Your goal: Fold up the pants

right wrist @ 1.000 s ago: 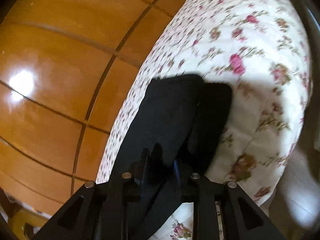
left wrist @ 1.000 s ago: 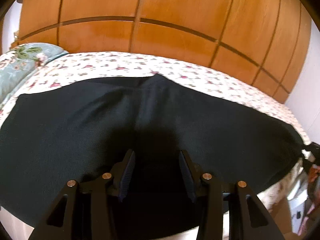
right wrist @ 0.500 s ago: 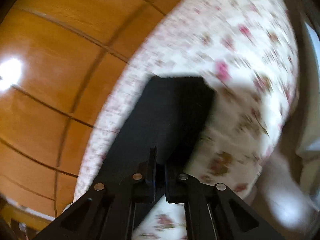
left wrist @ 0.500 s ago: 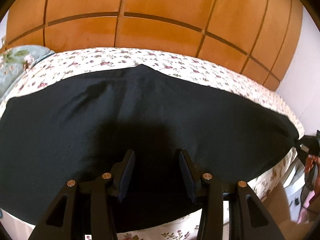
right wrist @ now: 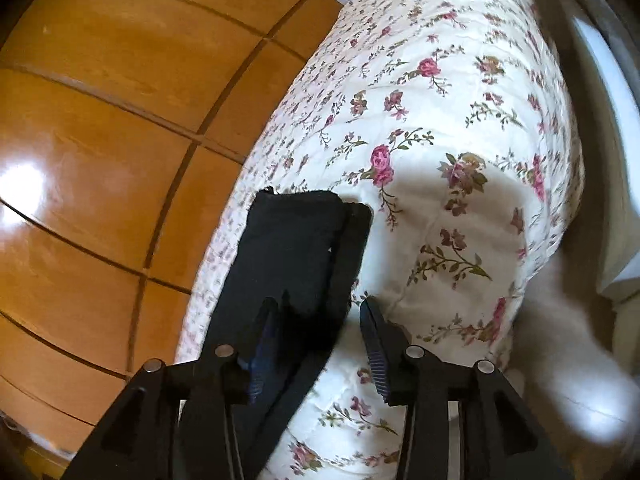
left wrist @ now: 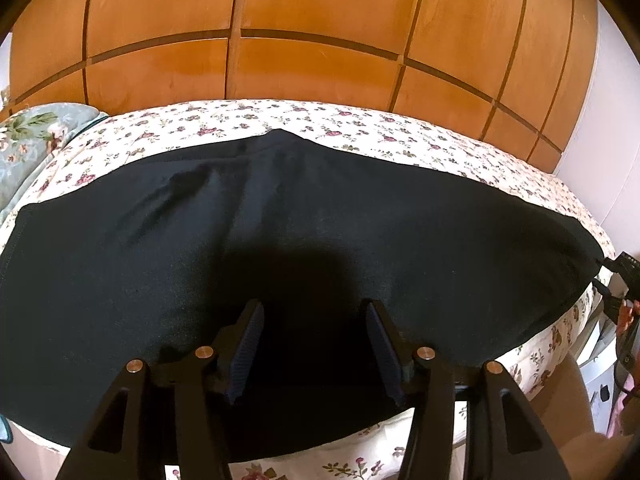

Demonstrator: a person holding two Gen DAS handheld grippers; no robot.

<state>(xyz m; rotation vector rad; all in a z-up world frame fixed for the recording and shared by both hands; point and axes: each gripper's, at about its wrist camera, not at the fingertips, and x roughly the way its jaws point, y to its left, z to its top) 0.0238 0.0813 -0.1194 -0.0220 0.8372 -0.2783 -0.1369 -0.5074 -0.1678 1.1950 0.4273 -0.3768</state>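
Black pants [left wrist: 320, 216] lie spread flat and sideways across a bed with a floral sheet [left wrist: 360, 128]. My left gripper [left wrist: 313, 304] hovers over the near middle of the cloth. Its jaws are opening and nothing is pinched between them. In the right wrist view the leg end of the pants [right wrist: 296, 248] rests on the sheet [right wrist: 440, 120] near the bed's corner. My right gripper [right wrist: 319, 302] is opening around that end: the cloth lies against the left finger [right wrist: 264, 332], and the right finger [right wrist: 372, 340] stands clear of it.
Orange wooden wardrobe panels [left wrist: 320, 40] rise behind the bed. A blue-green floral pillow [left wrist: 28, 140] sits at the far left. A person's hand [left wrist: 626, 312] shows at the right edge of the bed. The bed's edge drops to pale floor [right wrist: 580, 380] on the right.
The right gripper, shut on the leg end half a second ago, has opened and the cloth now rests on the sheet. The left jaws have widened slightly. The pants lie flatter.
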